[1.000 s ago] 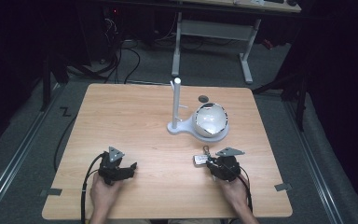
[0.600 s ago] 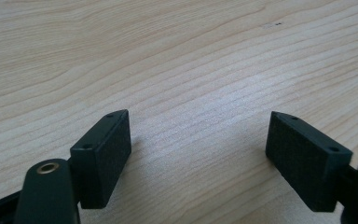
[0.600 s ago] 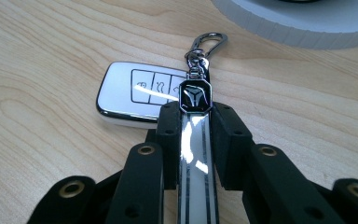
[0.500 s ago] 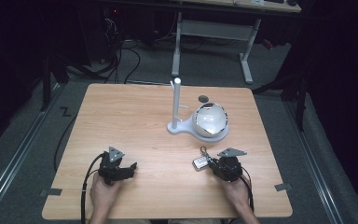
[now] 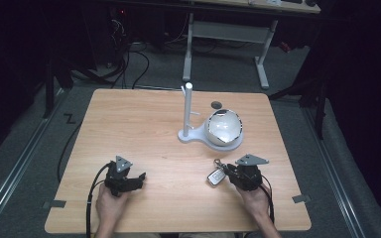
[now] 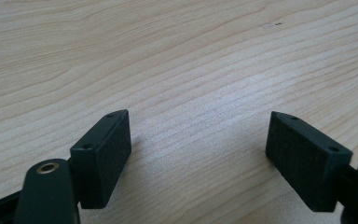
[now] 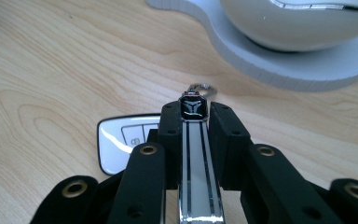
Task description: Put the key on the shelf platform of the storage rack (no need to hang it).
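In the high view, the right tool (image 5: 226, 172) sits on the counter (image 5: 144, 129) just in front of the white stand (image 5: 197, 135) with its bowl (image 5: 223, 127), having just closed its jaws on a key fob (image 5: 217, 175). The left tool (image 5: 135, 179) rests well to the left of the stand.

In the left gripper view, the left tool (image 6: 198, 154) is spread wide over bare counter (image 6: 177, 60), nothing between.

In the right gripper view, the right tool (image 7: 194, 122) pinches a slim silver key fob (image 7: 194, 158) on edge, just short of the stand's base (image 7: 279, 65); a second white fob (image 7: 123, 140) lies flat beside it.
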Demonstrator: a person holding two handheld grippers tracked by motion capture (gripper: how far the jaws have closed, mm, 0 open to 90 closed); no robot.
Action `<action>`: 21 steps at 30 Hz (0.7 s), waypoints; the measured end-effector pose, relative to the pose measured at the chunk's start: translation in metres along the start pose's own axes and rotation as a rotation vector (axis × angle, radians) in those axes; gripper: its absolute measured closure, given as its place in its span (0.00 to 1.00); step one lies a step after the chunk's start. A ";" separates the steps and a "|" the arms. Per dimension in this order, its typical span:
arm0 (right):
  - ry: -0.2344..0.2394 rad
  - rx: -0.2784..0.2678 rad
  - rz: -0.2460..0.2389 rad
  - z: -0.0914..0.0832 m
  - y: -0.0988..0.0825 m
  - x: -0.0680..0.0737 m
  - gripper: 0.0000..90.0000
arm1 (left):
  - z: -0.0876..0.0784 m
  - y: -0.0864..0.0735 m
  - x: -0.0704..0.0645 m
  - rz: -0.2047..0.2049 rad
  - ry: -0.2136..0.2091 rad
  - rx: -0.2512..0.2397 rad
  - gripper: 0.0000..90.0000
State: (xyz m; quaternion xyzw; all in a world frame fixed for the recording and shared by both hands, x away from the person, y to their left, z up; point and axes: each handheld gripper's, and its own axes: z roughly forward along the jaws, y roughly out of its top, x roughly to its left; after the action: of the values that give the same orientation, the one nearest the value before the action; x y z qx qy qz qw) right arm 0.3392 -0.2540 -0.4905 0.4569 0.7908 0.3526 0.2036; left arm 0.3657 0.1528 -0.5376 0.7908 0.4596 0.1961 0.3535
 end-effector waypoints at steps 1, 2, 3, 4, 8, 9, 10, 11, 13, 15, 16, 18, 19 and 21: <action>0.002 0.000 0.005 -0.001 0.001 0.000 0.84 | 0.000 0.000 0.000 0.000 0.000 0.000 0.25; 0.006 -0.003 0.003 -0.002 0.003 -0.001 0.84 | 0.000 0.000 0.000 0.000 0.000 0.000 0.25; 0.004 -0.006 0.000 -0.003 0.003 -0.001 0.84 | 0.000 0.000 0.000 0.000 0.000 0.000 0.25; 0.005 -0.011 -0.004 -0.004 0.005 -0.002 0.84 | 0.000 0.000 0.000 0.000 0.000 0.000 0.25; 0.016 -0.025 0.001 -0.008 0.009 -0.003 0.84 | 0.000 0.000 0.000 0.000 -0.001 0.000 0.25; 0.020 -0.028 0.000 -0.009 0.010 -0.004 0.84 | 0.000 0.000 0.000 0.000 -0.001 0.000 0.25; 0.025 -0.032 0.003 -0.010 0.011 -0.005 0.84 | 0.000 0.000 0.000 0.000 -0.001 0.000 0.25; 0.033 -0.036 0.008 -0.012 0.012 -0.006 0.84 | 0.000 0.000 0.000 0.000 -0.001 0.000 0.25; 0.034 -0.047 0.003 -0.015 0.014 -0.007 0.84 | 0.000 0.000 0.000 0.000 -0.001 0.000 0.25; 0.035 -0.056 0.003 -0.019 0.017 -0.008 0.84 | 0.000 0.000 0.000 0.000 -0.001 0.000 0.25; 0.036 -0.060 0.004 -0.020 0.019 -0.008 0.84 | 0.000 0.000 0.000 0.001 -0.001 0.000 0.25; 0.037 -0.068 -0.001 -0.023 0.021 -0.009 0.84 | 0.000 0.000 0.000 0.001 -0.001 0.000 0.25; 0.037 -0.073 -0.007 -0.025 0.023 -0.010 0.84 | 0.000 0.000 0.000 0.000 -0.001 0.000 0.25; 0.041 -0.080 0.000 -0.029 0.025 -0.011 0.84 | 0.000 0.000 0.000 0.000 -0.001 0.000 0.25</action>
State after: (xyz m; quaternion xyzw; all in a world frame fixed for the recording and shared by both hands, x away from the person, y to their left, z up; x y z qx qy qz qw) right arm 0.3406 -0.2653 -0.4523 0.4412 0.7801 0.3931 0.2057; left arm 0.3658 0.1529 -0.5376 0.7911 0.4592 0.1957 0.3536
